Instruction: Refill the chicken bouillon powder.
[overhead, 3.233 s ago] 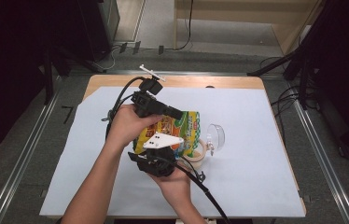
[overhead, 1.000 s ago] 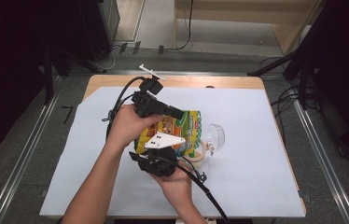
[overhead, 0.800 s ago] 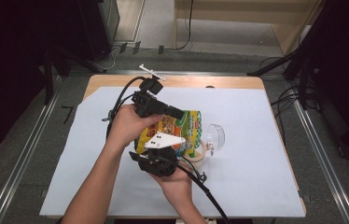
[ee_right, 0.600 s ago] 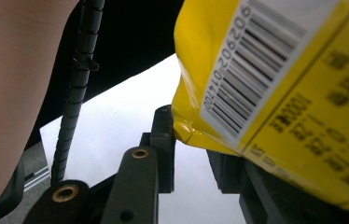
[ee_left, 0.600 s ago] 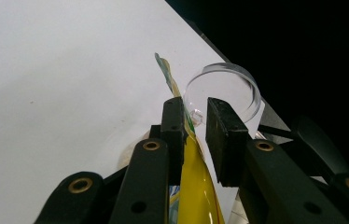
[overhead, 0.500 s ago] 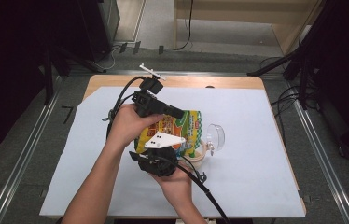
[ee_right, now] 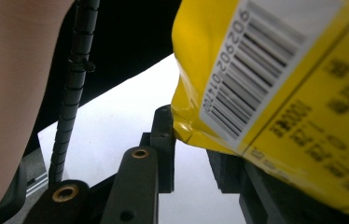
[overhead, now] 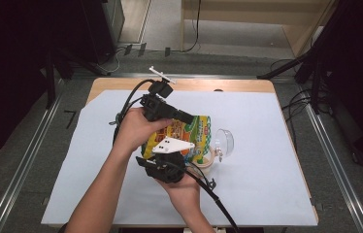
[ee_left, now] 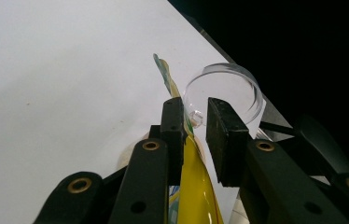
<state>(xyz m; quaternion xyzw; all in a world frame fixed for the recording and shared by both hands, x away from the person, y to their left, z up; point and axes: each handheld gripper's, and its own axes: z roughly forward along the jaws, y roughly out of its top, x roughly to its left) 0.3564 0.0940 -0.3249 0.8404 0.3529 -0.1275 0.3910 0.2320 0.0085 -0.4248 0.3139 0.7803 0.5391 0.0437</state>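
Both claws are working one yellow snack bag held up over the middle of the tabletop, which is covered with a pale sheet. From above, the left claw comes in from about ten o'clock of the bag and takes its far edge, while the right claw comes up from six o'clock and takes the near edge. In the left gripper view, the left claw has its jaws drawn close with a thin flap of the bag running edge-on between them, lying against the left-hand pad; whether the other pad presses it I cannot tell for sure, though it reads as a pinch. In the right gripper view, the right claw sits with the bottom corner of the bag, the side bearing a barcode, between its narrowed jaws, and I judge that a pinch as well, though the far jaw is mostly hidden behind the bag. Just past the bag, at three o'clock of it in the high view, a clear round container lies on the sheet, with a pale rim beside it at about five o'clock. The bag's long axis runs roughly from the left claw toward the right one, so any pull apart or tilt toward the container would turn on that line; the left claw is the nearer to the container's mouth.
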